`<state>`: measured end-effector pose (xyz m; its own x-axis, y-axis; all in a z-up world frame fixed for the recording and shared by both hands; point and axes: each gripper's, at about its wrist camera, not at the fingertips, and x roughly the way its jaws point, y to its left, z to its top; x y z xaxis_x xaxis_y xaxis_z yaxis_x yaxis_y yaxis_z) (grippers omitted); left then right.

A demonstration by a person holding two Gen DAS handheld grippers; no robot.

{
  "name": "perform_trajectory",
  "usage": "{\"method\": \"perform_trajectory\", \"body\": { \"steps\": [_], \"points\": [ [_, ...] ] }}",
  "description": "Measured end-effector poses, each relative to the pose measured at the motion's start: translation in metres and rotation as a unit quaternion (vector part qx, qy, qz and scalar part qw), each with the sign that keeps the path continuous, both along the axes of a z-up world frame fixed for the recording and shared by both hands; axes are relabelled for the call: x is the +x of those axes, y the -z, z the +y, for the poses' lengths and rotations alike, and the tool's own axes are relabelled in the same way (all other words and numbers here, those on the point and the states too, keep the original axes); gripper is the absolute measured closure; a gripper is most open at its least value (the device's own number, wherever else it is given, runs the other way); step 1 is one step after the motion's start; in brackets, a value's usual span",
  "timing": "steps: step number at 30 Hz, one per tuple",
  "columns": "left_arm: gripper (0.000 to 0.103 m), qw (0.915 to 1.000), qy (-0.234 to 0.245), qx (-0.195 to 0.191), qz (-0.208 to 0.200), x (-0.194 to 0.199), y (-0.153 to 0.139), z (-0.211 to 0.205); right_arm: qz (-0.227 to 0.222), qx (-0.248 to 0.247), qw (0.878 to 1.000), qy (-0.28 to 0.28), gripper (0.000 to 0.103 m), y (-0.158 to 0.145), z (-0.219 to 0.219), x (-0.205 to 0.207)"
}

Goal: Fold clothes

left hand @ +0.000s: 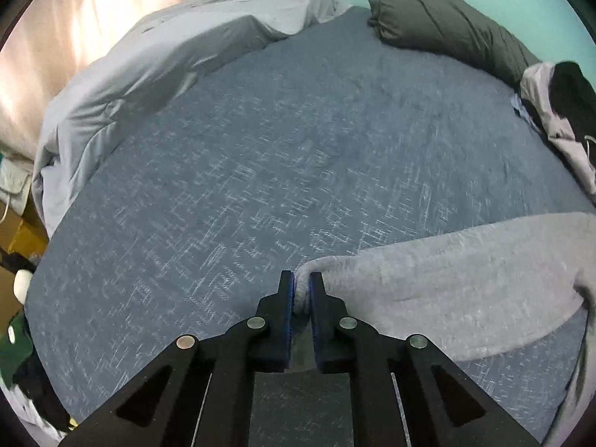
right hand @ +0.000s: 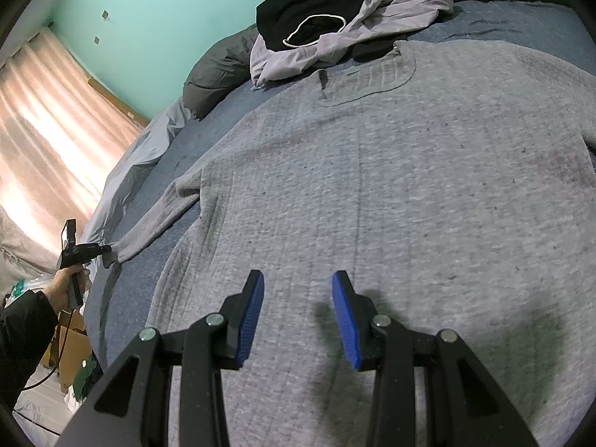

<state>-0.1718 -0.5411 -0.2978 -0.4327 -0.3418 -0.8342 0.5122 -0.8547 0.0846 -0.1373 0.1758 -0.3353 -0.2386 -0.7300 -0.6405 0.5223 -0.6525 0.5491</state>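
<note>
The cuff of a light grey, waffle-knit long-sleeved sweater (right hand: pixel 372 193) is seen pinched between the black, blue-padded fingers (left hand: pixel 286 298) of the left gripper (left hand: pixel 301 292), which are drawn narrow upon the bunched fabric. In the right wrist view that sleeve is stretched out to the garment's side, towards the edge of the bed, where the left gripper (right hand: pixel 106 251) is held by a hand (right hand: pixel 65 288) in a dark sleeve. The fingers (right hand: pixel 253 313) of the right gripper (right hand: pixel 298 290) are held moderately apart above the lower body of the sweater; nothing is gripped between them, and contact with the cloth cannot be told. The sweater is spread flat on the blue patterned bedsheet (left hand: pixel 260 149), collar away from the camera, its surface speckled with small dark flecks. A pile of black and lilac clothes (right hand: pixel 335 18) is lying just beyond the collar.
</note>
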Motion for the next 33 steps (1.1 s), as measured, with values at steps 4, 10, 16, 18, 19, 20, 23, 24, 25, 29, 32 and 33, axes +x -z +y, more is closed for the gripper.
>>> {"method": "perform_trajectory", "body": {
  "steps": [4,10,16,18,19,20,23,24,25,29,32,33],
  "points": [
    [0.072,0.9989,-0.001,0.011,0.045,-0.011,-0.018,0.014,-0.001,0.0,1.0,-0.001,0.065,0.002,0.001,-0.004],
    [0.065,0.9874,0.138,0.063,0.044,-0.08,-0.021,0.1,0.001,0.0,1.0,-0.009,0.065,0.003,0.002,-0.008],
    [0.061,0.9652,0.251,0.072,0.014,-0.158,-0.002,0.206,0.007,0.005,1.0,-0.008,0.065,0.004,0.005,-0.017],
    [0.06,0.959,0.273,0.077,0.011,-0.181,0.005,0.236,0.009,0.01,1.0,-0.009,0.065,0.005,0.006,-0.019],
    [0.06,0.9566,0.281,0.076,0.007,-0.195,0.01,0.248,0.009,0.011,1.0,-0.01,0.065,0.006,0.007,-0.021],
    [0.06,0.9543,0.289,0.077,0.004,-0.208,0.015,0.26,0.009,0.012,1.0,-0.01,0.065,0.006,0.007,-0.023],
    [0.06,0.9495,0.302,0.085,0.002,-0.238,0.024,0.291,0.016,0.017,1.0,-0.01,0.065,0.005,0.011,-0.029],
    [0.059,0.9485,0.305,0.086,-0.001,-0.247,0.029,0.3,0.018,0.019,1.0,-0.01,0.065,0.005,0.013,-0.031],
    [0.058,0.9478,0.307,0.087,-0.005,-0.253,0.032,0.309,0.018,0.019,1.0,-0.009,0.065,0.005,0.014,-0.033],
    [0.054,0.9415,0.327,0.082,-0.013,-0.283,0.048,0.339,0.014,0.019,1.0,-0.009,0.065,0.008,0.02,-0.041],
    [0.049,0.9372,0.339,0.078,-0.018,-0.301,0.054,0.355,0.01,0.019,1.0,-0.007,0.065,0.012,0.023,-0.045],
    [0.049,0.9362,0.342,0.079,-0.021,-0.306,0.057,0.359,0.007,0.018,1.0,-0.007,0.065,0.013,0.023,-0.046]
  ]
}}
